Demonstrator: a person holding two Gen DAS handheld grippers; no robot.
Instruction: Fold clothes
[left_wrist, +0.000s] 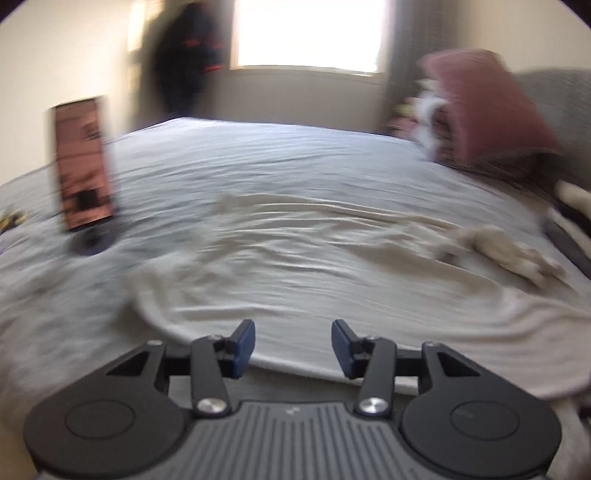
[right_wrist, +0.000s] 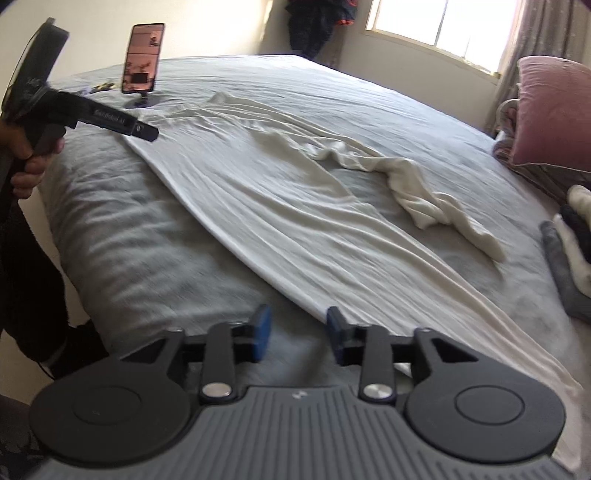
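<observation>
With both my grippers spread and holding nothing, the left and right hang at the bed's near edge, over the shirt's hem; its bunched sleeve could fold in crooked unless I flatten it.

Cream white garment, pale grey bedsheet, dusty pink pillow, blue pads

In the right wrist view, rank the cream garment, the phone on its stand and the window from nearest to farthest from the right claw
From the right claw:
1. Cream garment, hem right at the fingertips.
2. Phone on its stand, far left of the bed.
3. Window, back wall, upper right.
</observation>
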